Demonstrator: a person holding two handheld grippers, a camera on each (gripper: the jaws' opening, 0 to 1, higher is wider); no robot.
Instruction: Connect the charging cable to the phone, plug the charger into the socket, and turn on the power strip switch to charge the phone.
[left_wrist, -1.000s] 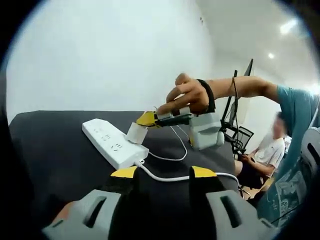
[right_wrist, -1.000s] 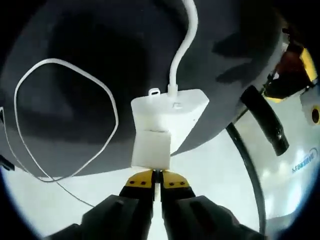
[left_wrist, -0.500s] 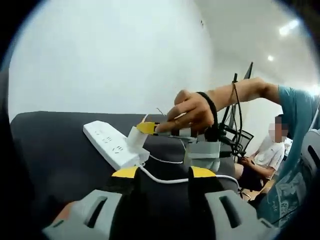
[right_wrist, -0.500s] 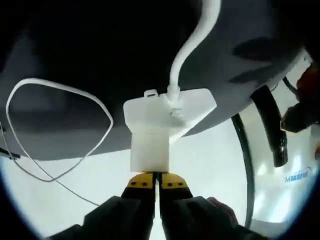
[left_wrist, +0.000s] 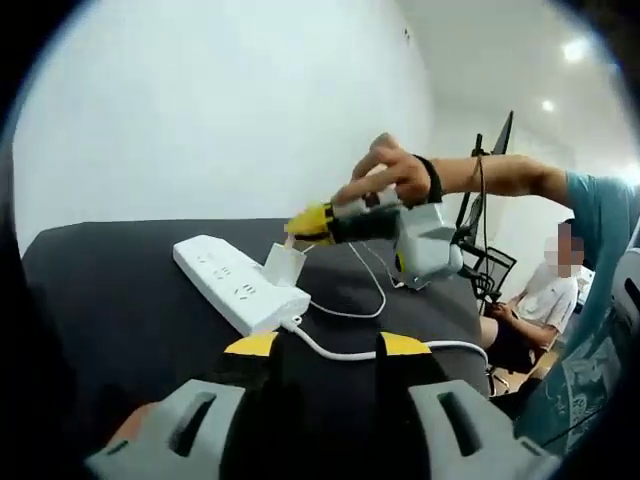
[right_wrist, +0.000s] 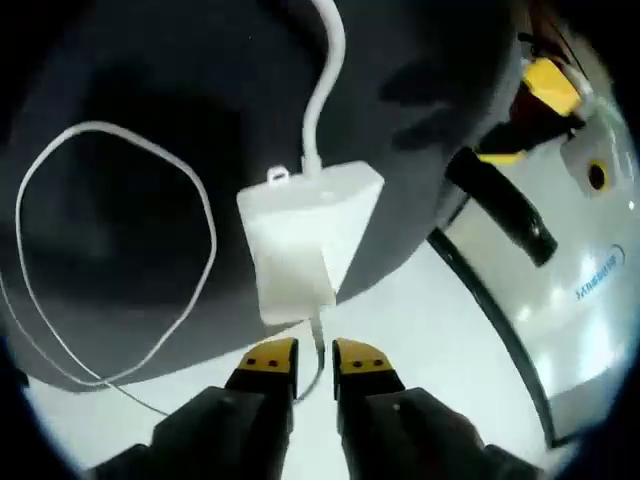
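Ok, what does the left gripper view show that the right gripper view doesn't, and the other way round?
Left gripper view: the full length of the power strip with its sockets, the hand holding the right gripper, and a seated person in the background.
Right gripper view: the whole loop of the thin charging cable on the dark table, and a white unit with blue lettering.
Both: the white charger sitting in the strip, the right gripper open just off it, and the strip's thick cord.
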